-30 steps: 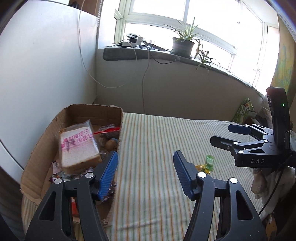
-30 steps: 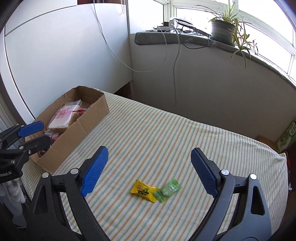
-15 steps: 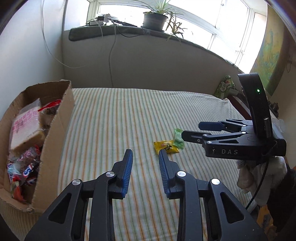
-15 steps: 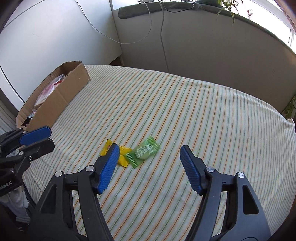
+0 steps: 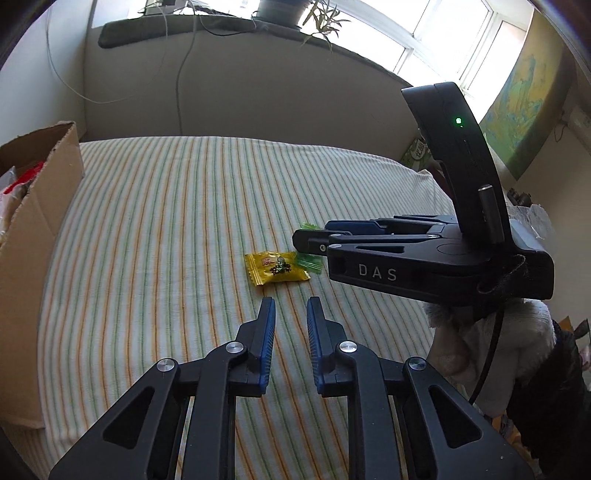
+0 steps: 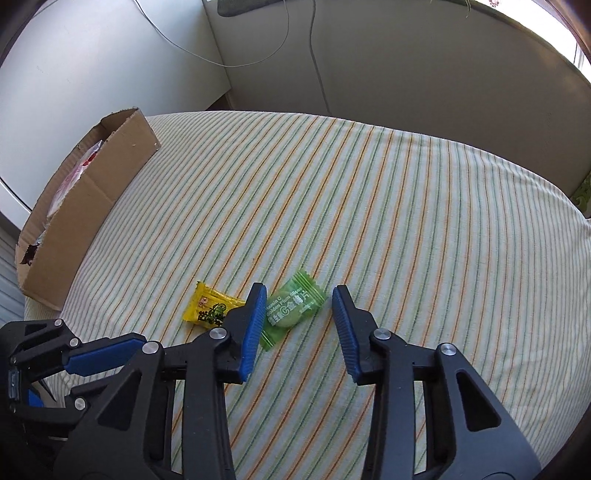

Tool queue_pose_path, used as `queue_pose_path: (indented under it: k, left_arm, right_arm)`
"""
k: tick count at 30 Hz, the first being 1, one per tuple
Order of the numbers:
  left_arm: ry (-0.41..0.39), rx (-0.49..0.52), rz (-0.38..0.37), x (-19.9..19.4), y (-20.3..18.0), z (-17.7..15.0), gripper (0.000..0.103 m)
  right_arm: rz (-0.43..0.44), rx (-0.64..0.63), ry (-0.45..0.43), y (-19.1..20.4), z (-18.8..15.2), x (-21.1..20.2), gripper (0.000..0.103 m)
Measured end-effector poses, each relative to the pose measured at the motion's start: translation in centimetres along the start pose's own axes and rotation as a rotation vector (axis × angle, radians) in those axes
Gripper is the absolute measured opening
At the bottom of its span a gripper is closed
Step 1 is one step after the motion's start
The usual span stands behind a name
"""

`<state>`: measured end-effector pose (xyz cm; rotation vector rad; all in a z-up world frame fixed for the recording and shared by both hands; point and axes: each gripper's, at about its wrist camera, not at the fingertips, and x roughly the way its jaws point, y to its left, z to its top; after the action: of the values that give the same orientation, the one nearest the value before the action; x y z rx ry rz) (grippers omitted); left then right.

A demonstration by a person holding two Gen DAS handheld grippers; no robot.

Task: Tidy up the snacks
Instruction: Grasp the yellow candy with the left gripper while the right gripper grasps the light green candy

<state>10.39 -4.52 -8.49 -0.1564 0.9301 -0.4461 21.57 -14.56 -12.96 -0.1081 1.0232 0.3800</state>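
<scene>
A yellow candy packet (image 5: 277, 267) (image 6: 208, 308) and a green candy packet (image 5: 310, 262) (image 6: 291, 310) lie side by side on the striped cloth (image 5: 166, 203). My right gripper (image 6: 300, 288) is low over the green packet. Its jaws are closing, with the packet between them but the pads not touching it. In the left wrist view the right gripper (image 5: 314, 240) covers part of the green packet. My left gripper (image 5: 290, 301) is shut and empty, its tips just short of the yellow packet. A cardboard box (image 5: 44, 206) (image 6: 92, 206) holding snacks stands at the left.
The striped surface drops off at its right and near edges. Behind it is a grey wall with hanging cables (image 5: 181, 74) and a windowsill with plants (image 5: 317, 18). A light-coloured glove (image 5: 461, 350) holds the right gripper.
Both grippers sank toward the two candies and tilted down. The left jaws went from wide apart to shut. The right jaws narrowed around the green packet. The box slid to the views' left edge.
</scene>
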Motion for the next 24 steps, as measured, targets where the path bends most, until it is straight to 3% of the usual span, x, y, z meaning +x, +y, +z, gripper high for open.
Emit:
queue_pose_path:
  k: [7,16,19,24]
  left_arm:
    - [0.026,0.003,-0.018,1.8,-0.6,0.6,0.016]
    - [0.025,0.01,0.023,2.1,-0.4,0.9,0.017]
    - [0.028,0.014,0.03,2.7,-0.6,1.4,0.032]
    - [0.042,0.052,0.051,4.1,-1.5,1.8,0.033]
  right_arm:
    - [-0.03,-0.05,0.009,0.0,0.1,0.0,0.035]
    - [-0.046,-0.063,0.007,-1.7,-0.2,-0.5,0.035]
    - [-0.053,-0.056,0.003,-2.6,-0.5,-0.8,0.035]
    - [-0.059,-0.042,-0.005,-4.1,-1.0,-1.5,0.035]
